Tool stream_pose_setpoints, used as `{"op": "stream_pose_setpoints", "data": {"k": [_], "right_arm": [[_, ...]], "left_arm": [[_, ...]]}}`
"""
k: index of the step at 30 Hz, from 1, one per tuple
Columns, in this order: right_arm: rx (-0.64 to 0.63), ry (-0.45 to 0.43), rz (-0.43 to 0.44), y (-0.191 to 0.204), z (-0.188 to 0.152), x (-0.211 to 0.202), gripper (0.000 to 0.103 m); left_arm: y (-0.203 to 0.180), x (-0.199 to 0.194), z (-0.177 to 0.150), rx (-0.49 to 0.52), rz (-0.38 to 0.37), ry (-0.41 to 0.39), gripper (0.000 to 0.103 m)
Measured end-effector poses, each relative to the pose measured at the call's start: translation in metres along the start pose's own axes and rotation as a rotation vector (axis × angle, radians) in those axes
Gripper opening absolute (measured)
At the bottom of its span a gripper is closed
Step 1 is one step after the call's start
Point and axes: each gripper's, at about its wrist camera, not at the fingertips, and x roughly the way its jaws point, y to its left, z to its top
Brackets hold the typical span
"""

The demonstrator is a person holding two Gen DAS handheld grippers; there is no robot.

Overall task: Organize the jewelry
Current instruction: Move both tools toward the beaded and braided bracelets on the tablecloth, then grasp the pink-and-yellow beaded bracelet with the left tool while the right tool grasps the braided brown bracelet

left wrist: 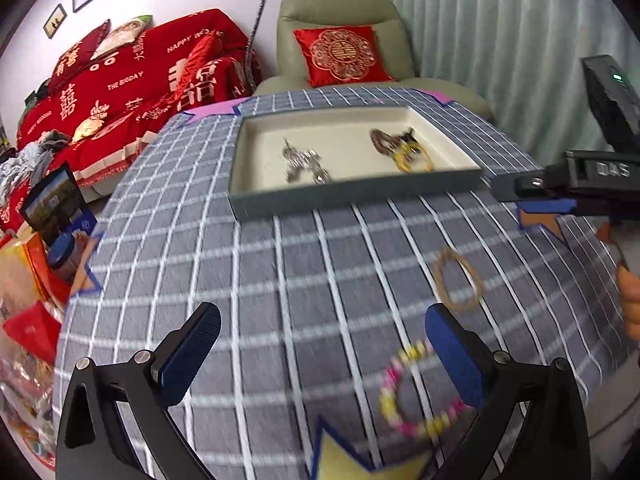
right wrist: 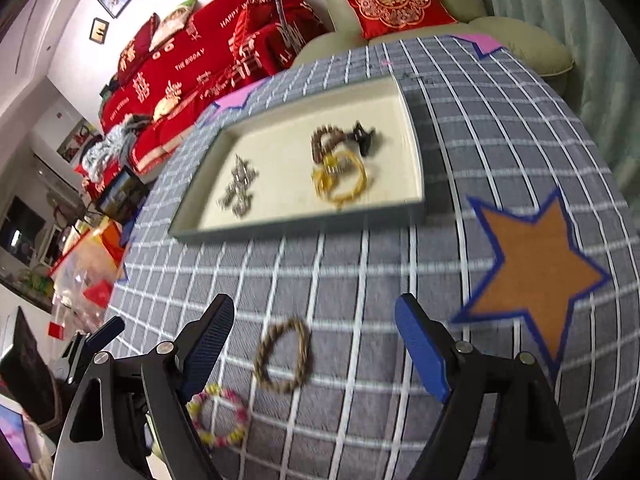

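Note:
A shallow cream-lined tray (left wrist: 352, 194) (right wrist: 296, 226) sits on the checked tablecloth and holds a silver chain piece (left wrist: 304, 162) (right wrist: 238, 190), a yellow bangle (left wrist: 414, 158) (right wrist: 340, 182), a brown bead bracelet (right wrist: 324, 138) and a black clip (right wrist: 362, 136). A brown braided bracelet (left wrist: 458, 280) (right wrist: 284, 356) and a pink-and-yellow bead bracelet (left wrist: 416, 392) (right wrist: 218, 416) lie on the cloth in front. My left gripper (left wrist: 320, 344) is open above the cloth, left of the bead bracelet. My right gripper (right wrist: 316, 332) is open with the braided bracelet between its fingers.
Paper stars are stuck on the cloth: orange (right wrist: 528, 276), yellow (left wrist: 352, 460), pink (right wrist: 480, 44). The right gripper's body (left wrist: 580, 184) shows at the right edge of the left wrist view. A red-covered sofa (left wrist: 132, 80) and an armchair (left wrist: 340, 40) stand behind the table.

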Motion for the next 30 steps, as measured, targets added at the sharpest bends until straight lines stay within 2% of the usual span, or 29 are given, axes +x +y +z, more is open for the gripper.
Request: {"op": "stream_pose_setpoints", "data": {"k": [8, 13, 17, 23, 24, 28, 30], "right_arm": [[-0.022, 0.054, -0.043, 0.001, -0.032, 0.004, 0.085], [-0.088, 0.075, -0.111, 0.009, -0.042, 0.009, 0.085], [-0.112, 0.083, -0.126, 0.012, -0.046, 0.01, 0.085], [-0.121, 0.081, -0.159, 0.012, -0.046, 0.013, 0.085], [-0.127, 0.08, -0.17, 0.013, -0.047, 0.014, 0.085], [-0.157, 0.089, -0.206, 0.017, -0.044, 0.024, 0.084], [-0.177, 0.1, -0.211, 0.02, -0.044, 0.03, 0.078]], "left_arm": [[-0.024, -0.007, -0.029, 0.071, -0.006, 0.018, 0.103], [-0.023, -0.004, -0.037, 0.052, 0.018, 0.032, 0.103], [-0.013, -0.001, -0.04, 0.018, 0.052, 0.052, 0.103], [-0.01, 0.007, -0.037, -0.005, 0.052, 0.076, 0.103], [-0.012, 0.009, -0.036, 0.006, 0.052, 0.08, 0.099], [-0.021, 0.016, -0.038, 0.038, 0.056, 0.097, 0.099], [-0.024, 0.018, -0.039, 0.044, 0.048, 0.1, 0.091]]}}
